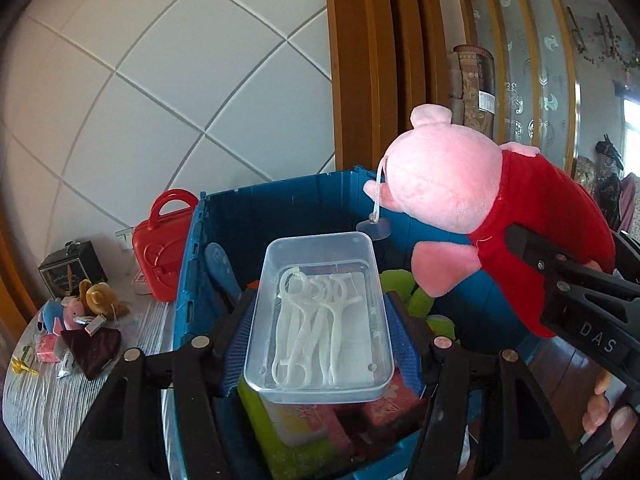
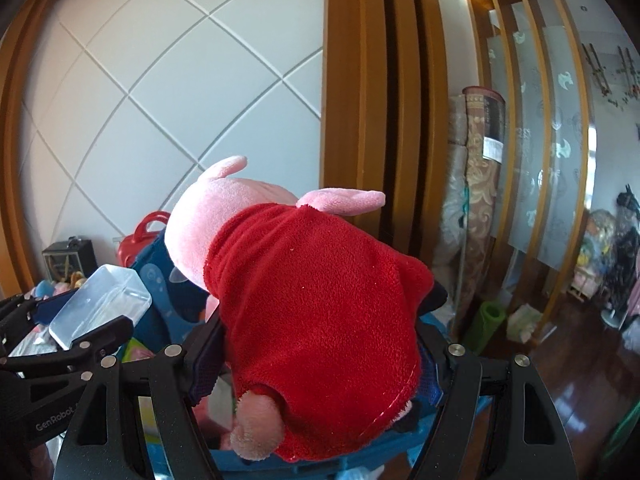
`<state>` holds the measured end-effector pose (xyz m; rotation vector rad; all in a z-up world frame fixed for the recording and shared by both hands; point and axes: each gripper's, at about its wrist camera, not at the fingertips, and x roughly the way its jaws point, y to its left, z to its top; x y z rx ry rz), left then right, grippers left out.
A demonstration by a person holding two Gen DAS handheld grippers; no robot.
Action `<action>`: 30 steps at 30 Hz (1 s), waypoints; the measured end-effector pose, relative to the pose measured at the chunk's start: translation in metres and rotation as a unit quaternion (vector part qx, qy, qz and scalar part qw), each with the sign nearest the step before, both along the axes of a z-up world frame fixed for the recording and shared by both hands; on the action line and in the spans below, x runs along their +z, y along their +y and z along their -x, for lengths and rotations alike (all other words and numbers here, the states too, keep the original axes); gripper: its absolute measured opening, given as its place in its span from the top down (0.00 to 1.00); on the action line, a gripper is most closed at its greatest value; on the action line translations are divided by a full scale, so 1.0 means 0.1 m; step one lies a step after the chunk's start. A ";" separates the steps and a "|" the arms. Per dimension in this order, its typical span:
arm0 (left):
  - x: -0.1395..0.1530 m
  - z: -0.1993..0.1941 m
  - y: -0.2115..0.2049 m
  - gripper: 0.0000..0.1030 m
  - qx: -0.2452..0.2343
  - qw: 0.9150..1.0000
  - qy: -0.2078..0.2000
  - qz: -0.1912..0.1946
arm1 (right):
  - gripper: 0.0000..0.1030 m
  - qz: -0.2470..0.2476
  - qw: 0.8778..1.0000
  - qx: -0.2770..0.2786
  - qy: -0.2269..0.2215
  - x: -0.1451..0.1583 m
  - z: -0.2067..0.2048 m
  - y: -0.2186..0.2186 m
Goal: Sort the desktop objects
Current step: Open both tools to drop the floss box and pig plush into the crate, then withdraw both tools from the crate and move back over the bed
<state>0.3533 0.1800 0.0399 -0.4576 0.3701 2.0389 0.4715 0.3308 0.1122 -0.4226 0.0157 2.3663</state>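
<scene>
The left gripper point(image 1: 320, 312) is squeezing a clear plastic box point(image 1: 320, 320) from both sides, with its blue pads point(image 1: 402, 344) pressed on the long walls. Inside the box lie white floss picks point(image 1: 316, 320) (all in a little heap). The box hangs over a big blue bin point(image 1: 280, 208), which has a green toy point(image 1: 404, 288) and a pink and yellow box point(image 1: 312, 428) inside it.

The right gripper point(image 2: 320, 364) is clamped on a pink pig plush point(image 2: 304, 304) in a red dress. It grips the dress part, and the pig's head points away from the camera. The pig is up in the air over the right side of the same bin. A white string with a suction cup point(image 1: 374, 229) dangles from its head.

To the left of the bin is a table point(image 1: 44, 408) with a striped cloth. On it stand a red toy case point(image 1: 162, 244) just beside the bin, a dark box point(image 1: 70, 268), and some small plush toys point(image 1: 78, 310). Behind it all is a white wall point(image 1: 160, 80) with slanted lines, and wooden posts point(image 1: 368, 60).
</scene>
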 end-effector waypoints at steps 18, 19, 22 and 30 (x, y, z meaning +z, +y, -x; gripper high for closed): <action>-0.13 -0.16 0.42 0.21 0.031 0.999 0.007 0.037 | 0.02 0.015 1.000 -0.015 -0.008 -0.17 -0.11 0.60; -0.13 -0.16 0.41 0.21 0.031 0.999 0.008 0.036 | 0.01 0.013 1.000 -0.016 -0.005 -0.15 -0.14 0.60; -0.12 -0.14 0.36 0.21 0.035 0.999 0.006 0.035 | 0.00 0.013 1.000 -0.018 -0.001 -0.12 -0.20 0.60; -0.02 -0.08 0.08 0.20 0.032 0.999 0.006 0.019 | 0.00 0.034 0.999 -0.015 0.001 -0.13 -0.22 0.48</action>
